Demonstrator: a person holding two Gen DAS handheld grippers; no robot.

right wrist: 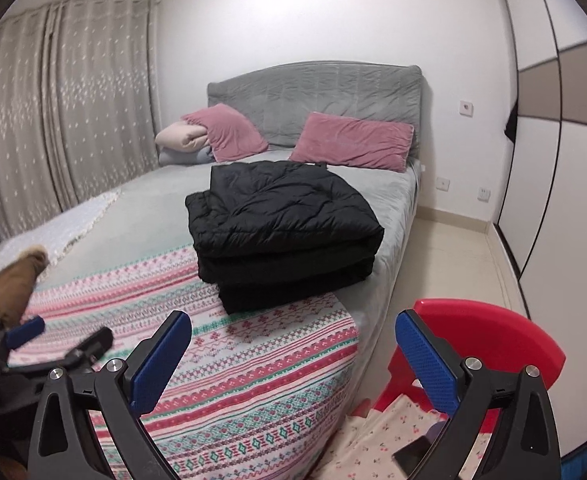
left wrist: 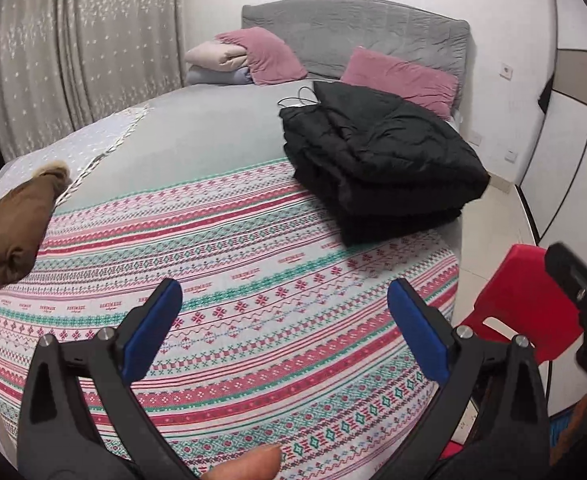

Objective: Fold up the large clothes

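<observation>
The folded black quilted jacket [right wrist: 281,228] lay stacked on the bed's right side, partly on the striped patterned blanket [left wrist: 229,320]. Both the left hand-held gripper [left wrist: 283,312] and the right hand-held gripper [right wrist: 293,354] hung released and empty. A brown fur-trimmed garment [left wrist: 13,228] was cut off at the left edge.

Ahead of the tongs lies a patterned blanket [left wrist: 253,300] on the bed [left wrist: 213,128]. Far ahead, two pink pillows [right wrist: 353,140] lean on the grey headboard [right wrist: 313,92]. To the right stands a red chair [right wrist: 485,340]; curtains [right wrist: 53,120] hang far left.
</observation>
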